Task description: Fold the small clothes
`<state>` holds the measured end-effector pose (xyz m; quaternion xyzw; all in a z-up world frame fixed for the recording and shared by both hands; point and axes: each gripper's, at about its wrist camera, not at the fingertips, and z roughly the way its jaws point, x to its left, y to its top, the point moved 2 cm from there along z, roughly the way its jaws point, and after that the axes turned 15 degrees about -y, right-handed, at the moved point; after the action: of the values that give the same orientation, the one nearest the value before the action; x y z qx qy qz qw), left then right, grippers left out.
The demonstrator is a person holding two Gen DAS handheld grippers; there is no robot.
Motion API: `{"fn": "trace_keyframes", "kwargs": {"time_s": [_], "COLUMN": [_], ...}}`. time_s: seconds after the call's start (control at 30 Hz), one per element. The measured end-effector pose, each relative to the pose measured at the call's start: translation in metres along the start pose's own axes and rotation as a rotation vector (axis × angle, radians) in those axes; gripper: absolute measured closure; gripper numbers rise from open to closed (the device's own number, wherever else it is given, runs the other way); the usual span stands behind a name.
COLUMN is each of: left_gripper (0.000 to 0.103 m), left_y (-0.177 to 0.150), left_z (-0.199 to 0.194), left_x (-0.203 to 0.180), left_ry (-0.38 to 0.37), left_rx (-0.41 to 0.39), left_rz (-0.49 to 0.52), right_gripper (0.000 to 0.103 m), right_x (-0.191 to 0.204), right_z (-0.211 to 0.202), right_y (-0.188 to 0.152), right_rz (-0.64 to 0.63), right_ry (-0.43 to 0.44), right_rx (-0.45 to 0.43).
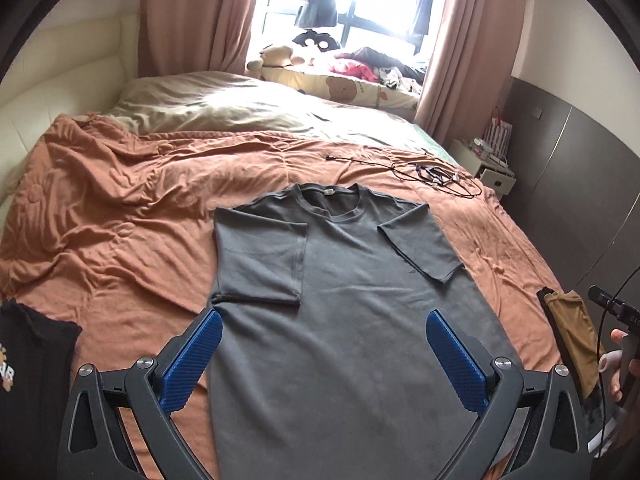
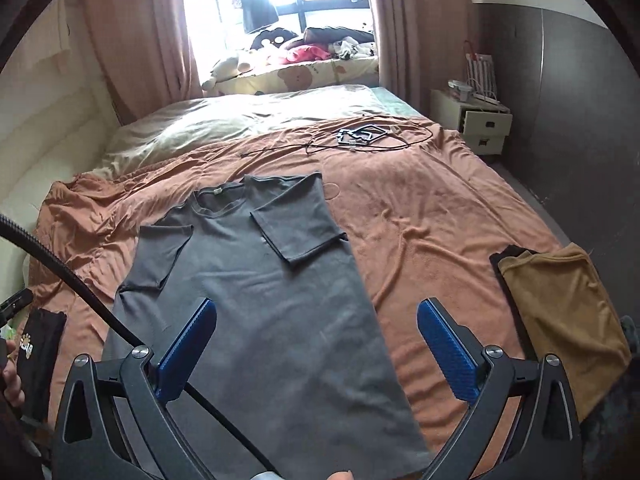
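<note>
- Two sleeves are already turned in over the chest of the grey T-shirt (image 1: 352, 312), which lies flat and face-up on the orange blanket (image 1: 120, 208) of the bed, its collar toward the window at 12 o'clock and its hem toward you at 6 o'clock.
- Your left gripper (image 1: 324, 344) hovers above the lower body of the shirt with its blue fingers (image 1: 192, 356) spread wide and nothing between them; no pad touches the cloth.
- Your right gripper (image 2: 316, 340) hangs over the shirt's right edge, fingers (image 2: 448, 348) likewise spread wide and empty, one over grey cloth, the other over bare blanket.
- What is left on this shirt, by the look of it: the long body is not yet folded up from hem toward collar, so you are roughly midway through this garment.
- A tan garment (image 2: 560, 316) sits folded at 3 o'clock of the shirt, near the bed's edge, seemingly finished.
- A black printed garment (image 1: 28, 364) lies at 8 o'clock; whether it is folded or waiting cannot be told.
- A tangle of black cable (image 2: 360, 136) rests on the blanket at 1 o'clock, well apart from the shirt.
</note>
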<state>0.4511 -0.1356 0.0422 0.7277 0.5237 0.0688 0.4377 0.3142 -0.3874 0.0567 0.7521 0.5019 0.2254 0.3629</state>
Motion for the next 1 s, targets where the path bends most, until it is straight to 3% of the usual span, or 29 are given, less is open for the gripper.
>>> {"fn": "trace_keyframes", "kwargs": {"time_s": [0.5,0.67,1.0], "left_gripper": [0.000,0.000,0.000], "left_y": [-0.103,-0.134,-0.183], "left_z": [-0.105,-0.136,-0.179], "left_x": [0.033,0.037,0.012], "left_ry": [0.056,0.071,0.076], "left_rx": [-0.073,-0.101,-0.129], "left_rz": [-0.029,-0.041,0.007], "right_gripper": [0.002,0.002,0.002], "right_x": [-0.023,-0.042,-0.084], "right_z": [-0.064,-0.086,-0.126], "right_y": [-0.062,-0.086,-0.138], "right_rz": [-0.025,0.000,-0.001], "right_ry": [0.031,0.087,0.059], "right_rx": [-0.029,-0.035,-0.091]}}
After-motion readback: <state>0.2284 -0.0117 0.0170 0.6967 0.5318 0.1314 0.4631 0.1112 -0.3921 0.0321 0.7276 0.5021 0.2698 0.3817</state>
